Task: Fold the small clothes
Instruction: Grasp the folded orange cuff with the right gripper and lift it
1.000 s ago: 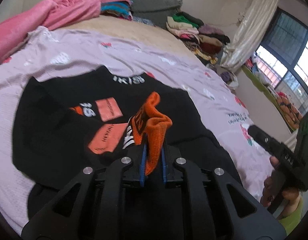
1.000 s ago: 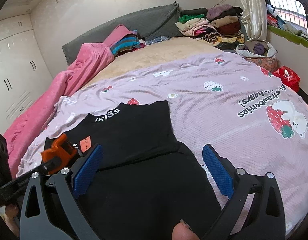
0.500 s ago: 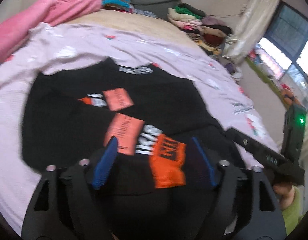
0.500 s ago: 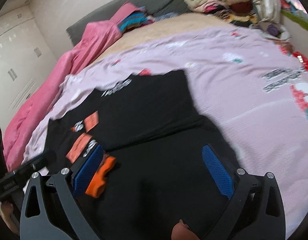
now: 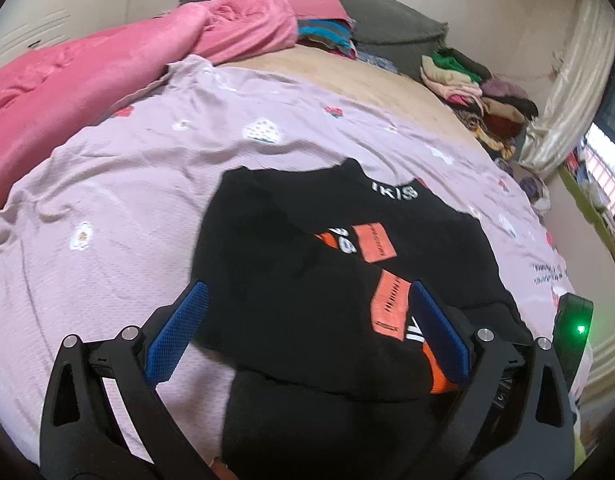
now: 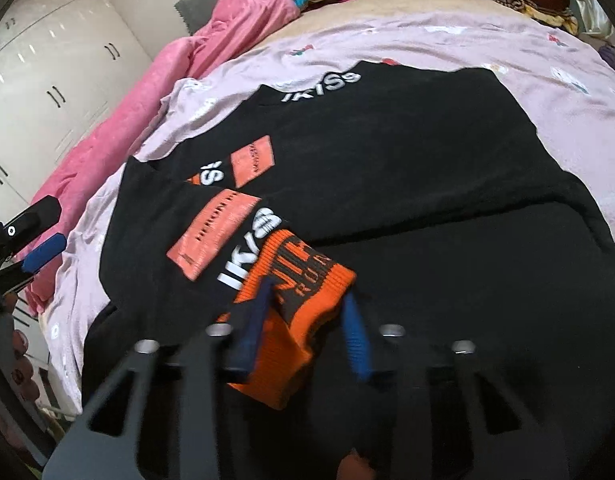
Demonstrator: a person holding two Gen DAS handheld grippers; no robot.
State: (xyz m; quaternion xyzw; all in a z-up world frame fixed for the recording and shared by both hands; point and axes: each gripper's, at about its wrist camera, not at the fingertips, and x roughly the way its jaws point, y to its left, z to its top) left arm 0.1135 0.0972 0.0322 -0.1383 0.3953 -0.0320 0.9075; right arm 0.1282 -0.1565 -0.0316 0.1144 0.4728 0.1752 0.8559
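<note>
on a lilac sheet [image 5: 119, 216], the right gripper [image 6: 307, 336] straddles a black top's [image 6: 407, 168] orange cuff [image 6: 303, 300] (jaws blurred, grip unclear) while the left gripper [image 5: 307, 340] hangs wide open.

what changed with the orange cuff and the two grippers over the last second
The left hand-held gripper let go of the orange cuff, which dropped onto the black sweater, and now hangs open. The right hand-held gripper moved left and now straddles the cuff, jaws narrowed, not clearly clamped. The sweater and the lilac sheet stayed put.
</note>
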